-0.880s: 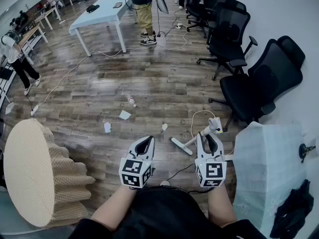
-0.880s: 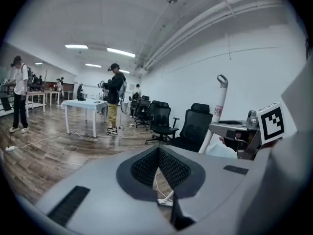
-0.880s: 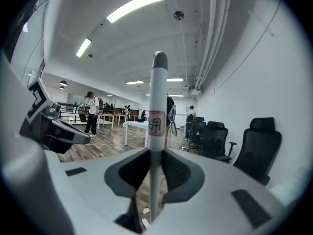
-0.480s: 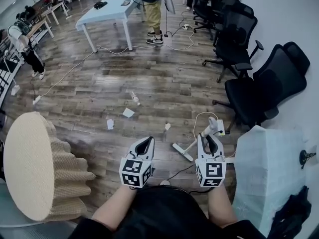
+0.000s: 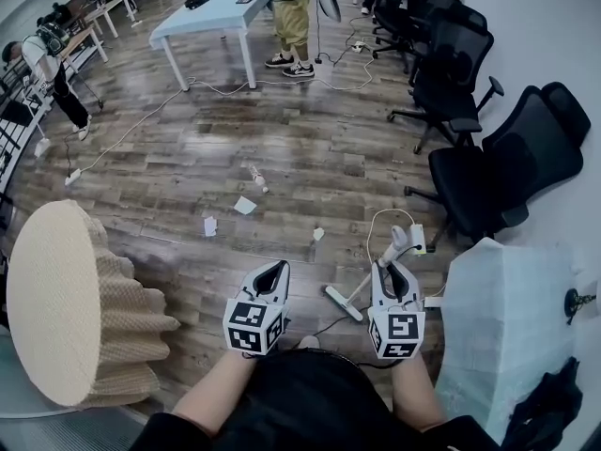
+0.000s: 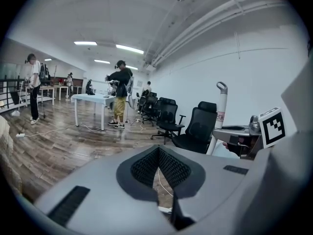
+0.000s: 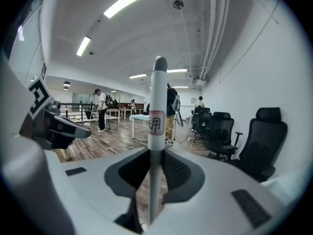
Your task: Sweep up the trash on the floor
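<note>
Trash (image 5: 245, 205), location? (K.)

Paper scraps (image 5: 210, 225) lie on the wood floor (image 5: 282, 148) ahead of both grippers, well apart from the broom head (image 5: 343, 302). A small bottle (image 5: 256, 178) lies just beyond them. (M.)

Change over the last second? (K.)

Only the view shifted a little. The scraps lie as before, nothing swept. Right gripper (image 5: 392, 272) stays pinched on the broom handle (image 7: 156, 131), pole upright. Left gripper (image 5: 272, 275) is pressed together with nothing between the pads. Judgement: sweep not begun, still the approach. (M.)

Obstacles? (K.)

White cable (image 5: 374, 222) looped on the floor beside the broom, likely to snag. Office chairs (image 5: 507, 158) to the right, ribbed cardboard column (image 5: 66, 308) to the left, table (image 5: 211, 12) and a standing person (image 5: 293, 17) far ahead. Path to the scraps looks open. (M.)
</note>
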A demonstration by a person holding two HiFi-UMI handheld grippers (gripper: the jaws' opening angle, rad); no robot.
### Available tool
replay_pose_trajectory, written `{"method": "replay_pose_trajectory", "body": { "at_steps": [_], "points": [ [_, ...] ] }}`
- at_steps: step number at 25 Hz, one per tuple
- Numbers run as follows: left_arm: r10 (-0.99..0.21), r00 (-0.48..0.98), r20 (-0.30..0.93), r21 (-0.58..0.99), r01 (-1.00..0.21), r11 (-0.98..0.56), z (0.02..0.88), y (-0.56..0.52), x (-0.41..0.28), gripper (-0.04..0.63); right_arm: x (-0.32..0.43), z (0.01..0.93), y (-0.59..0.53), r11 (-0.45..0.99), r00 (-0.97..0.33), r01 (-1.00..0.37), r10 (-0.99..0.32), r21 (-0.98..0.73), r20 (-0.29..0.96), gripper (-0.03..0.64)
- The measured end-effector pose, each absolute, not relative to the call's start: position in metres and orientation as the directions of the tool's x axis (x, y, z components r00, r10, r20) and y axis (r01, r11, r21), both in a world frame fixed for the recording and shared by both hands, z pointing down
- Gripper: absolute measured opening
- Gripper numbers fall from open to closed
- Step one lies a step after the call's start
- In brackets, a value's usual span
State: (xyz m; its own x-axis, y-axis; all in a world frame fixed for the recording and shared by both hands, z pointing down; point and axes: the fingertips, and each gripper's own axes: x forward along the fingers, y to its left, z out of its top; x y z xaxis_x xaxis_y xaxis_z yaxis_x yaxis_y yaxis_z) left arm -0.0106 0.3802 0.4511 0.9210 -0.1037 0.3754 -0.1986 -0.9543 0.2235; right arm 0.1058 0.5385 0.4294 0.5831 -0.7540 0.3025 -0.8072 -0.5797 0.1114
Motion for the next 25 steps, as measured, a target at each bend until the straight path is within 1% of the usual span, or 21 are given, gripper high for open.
{"method": "replay_pose_trajectory", "body": {
  "at_steps": [5,10,16,21,25],
  "points": [
    [-0.104,0.91,0.402,0.226,-0.208,-0.952,0.462,0.379,-0.017,-0.003,0.103,0.442,0.536,-0.566,0.566,-0.818,-0.757,0.106,0.327,0.087],
    [-0.099,0.903,0.417,0.242,-0.216,-0.946,0.473,0.363,-0.01,-0.003,0.111,0.452,0.519,-0.554,0.555,-0.825,-0.756,0.11,0.348,0.087],
    [-0.054,0.906,0.419,0.283,-0.187,-0.941,0.484,0.322,0.028,-0.003,0.138,0.443,0.475,-0.552,0.555,-0.826,-0.756,0.119,0.348,0.087],
    [-0.005,0.919,0.394,0.322,-0.143,-0.936,0.478,0.273,0.065,-0.003,0.154,0.425,0.422,-0.513,0.529,-0.847,-0.781,0.142,0.332,0.087],
    [-0.002,0.932,0.362,0.284,-0.113,-0.952,0.468,0.228,0.077,-0.003,0.163,0.416,0.37,-0.487,0.514,-0.857,-0.786,0.168,0.345,0.087]
  ]
}}
